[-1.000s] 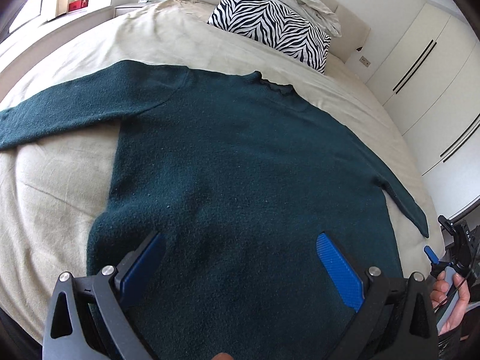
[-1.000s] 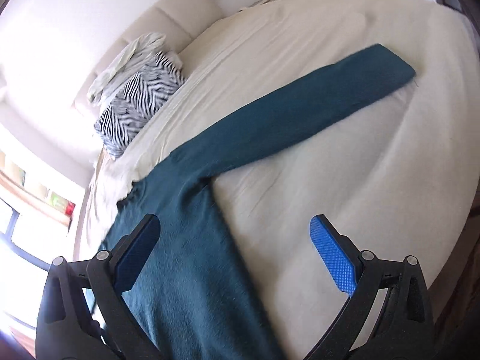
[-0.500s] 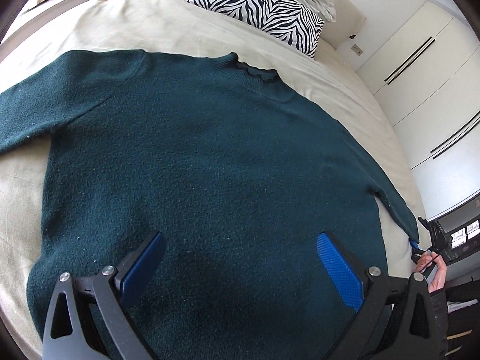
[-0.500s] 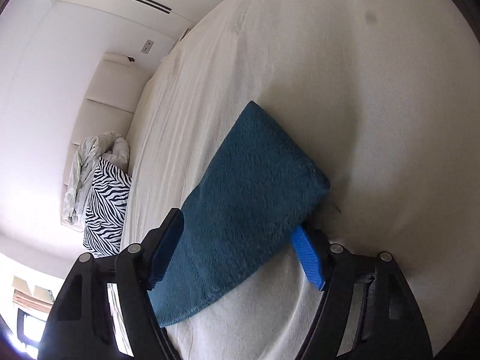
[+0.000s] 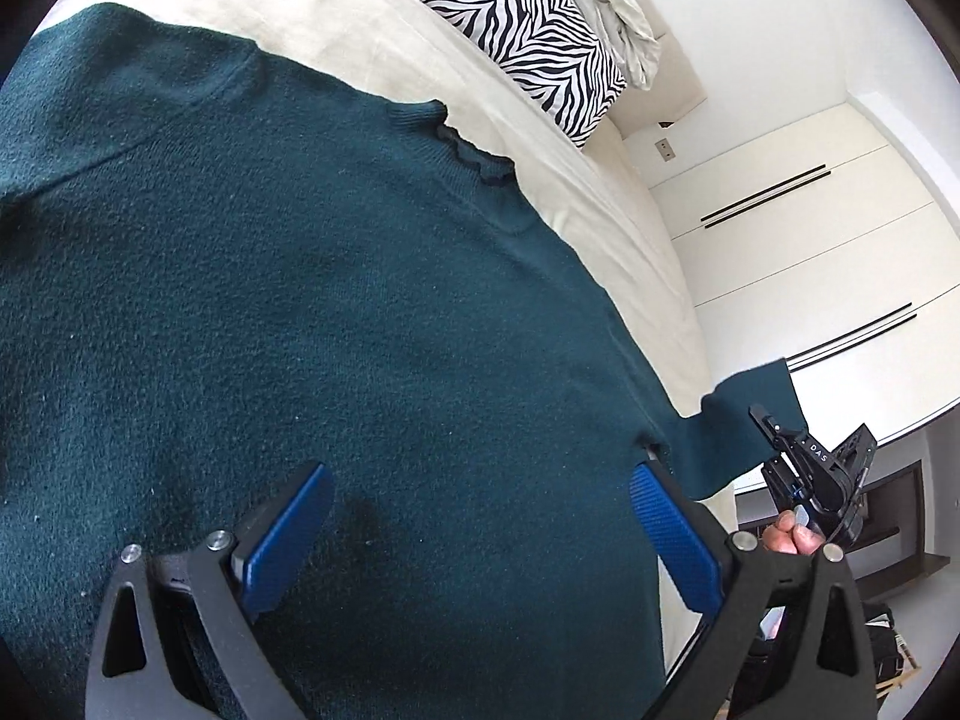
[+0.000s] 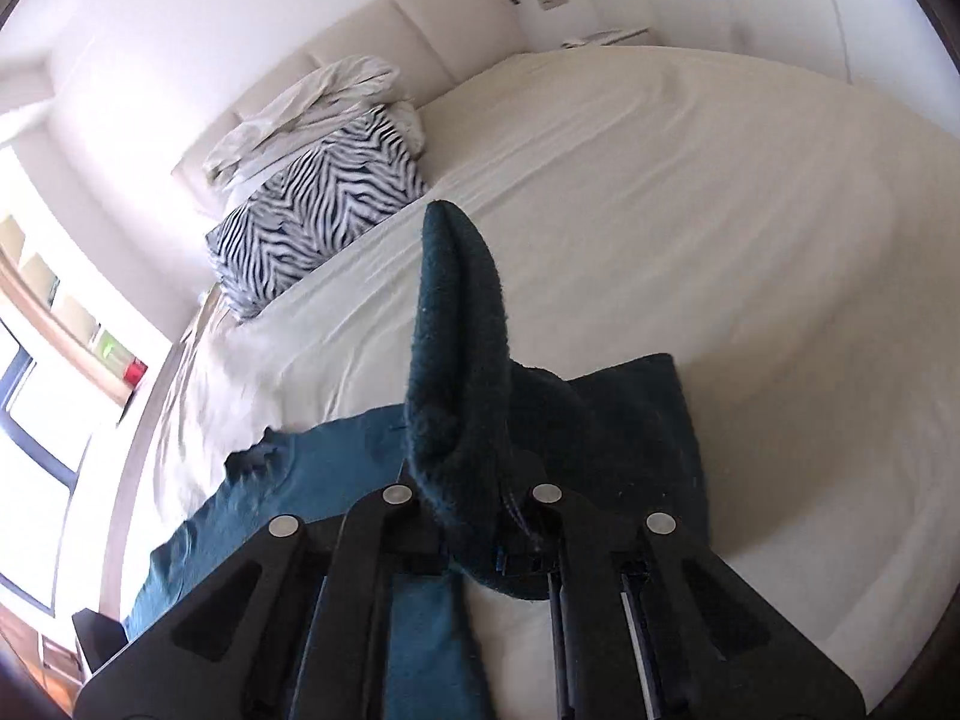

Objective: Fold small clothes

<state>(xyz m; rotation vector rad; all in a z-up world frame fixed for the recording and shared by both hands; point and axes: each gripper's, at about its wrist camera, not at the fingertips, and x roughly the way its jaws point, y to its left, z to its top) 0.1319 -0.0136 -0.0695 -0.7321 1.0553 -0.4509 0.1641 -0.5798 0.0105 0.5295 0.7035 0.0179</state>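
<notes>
A dark green sweater (image 5: 300, 300) lies spread flat on the beige bed (image 5: 540, 168), collar toward the pillows. My left gripper (image 5: 474, 534) hovers open over the sweater's lower body, its blue pads (image 5: 288, 534) wide apart with only flat fabric below. In the right wrist view my right gripper (image 6: 474, 498) is shut on the sweater's sleeve cuff (image 6: 456, 348), which sticks up bunched between the jaws and is lifted off the sheet. The same right gripper (image 5: 804, 474) shows at the right edge of the left wrist view, holding the raised sleeve (image 5: 732, 426), with a hand below it.
A zebra-striped pillow (image 5: 522, 30) and a crumpled pale blanket (image 6: 312, 108) sit at the head of the bed. White wardrobe doors (image 5: 810, 240) stand beyond the bed's right side. A window (image 6: 36, 420) lies to the left.
My right gripper closed on the sleeve cuff and lifted it off the bed toward the sweater's body. My left gripper moved rightward and lower over the sweater, staying open.
</notes>
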